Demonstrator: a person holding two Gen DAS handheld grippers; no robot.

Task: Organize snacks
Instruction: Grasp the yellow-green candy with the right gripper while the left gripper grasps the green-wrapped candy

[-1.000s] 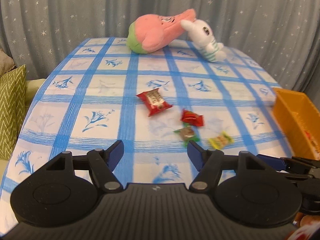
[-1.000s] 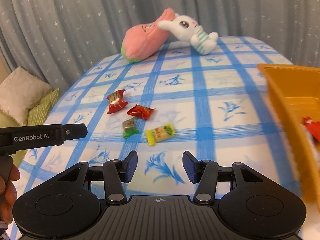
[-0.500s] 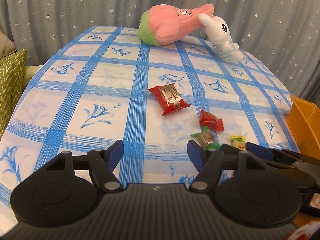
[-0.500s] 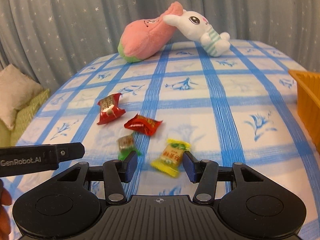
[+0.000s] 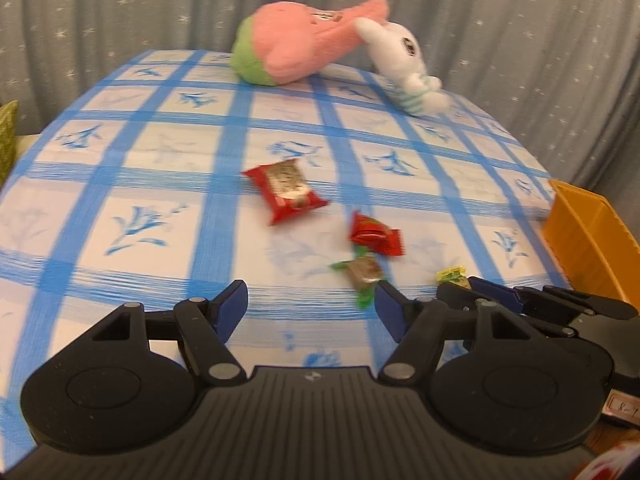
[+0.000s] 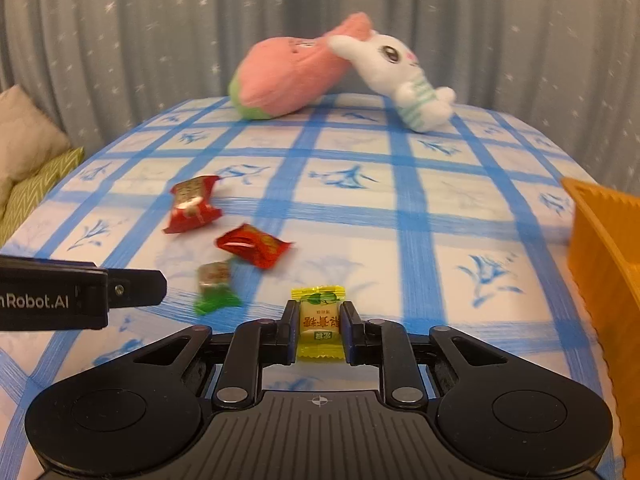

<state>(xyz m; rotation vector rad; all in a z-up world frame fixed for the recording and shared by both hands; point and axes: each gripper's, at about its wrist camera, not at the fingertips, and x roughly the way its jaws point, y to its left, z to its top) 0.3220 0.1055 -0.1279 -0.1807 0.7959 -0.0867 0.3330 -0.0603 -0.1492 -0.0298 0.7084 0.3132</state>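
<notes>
Half a second ago the right gripper [image 6: 319,330] stood open behind the yellow candy [image 6: 319,328] — now its jaws pinch it, low over the tablecloth [image 6: 440,216], so the carry to the orange bin [image 6: 600,248] looks next. The left gripper [image 5: 312,304] hangs wide open, empty. Left lying: 3 snacks — 2 red packets [image 6: 192,208] [image 6: 252,245] and 1 green candy [image 6: 214,284]. 2 plush toys [image 6: 292,76] sit behind.

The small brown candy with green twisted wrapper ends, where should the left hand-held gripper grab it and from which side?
Probably the small brown candy with green twisted wrapper ends is best pinched across its firm brown middle, coming down from above: the flat green ends look flimsy, and the crinkled red candy wrapper crowds its far side.
</notes>
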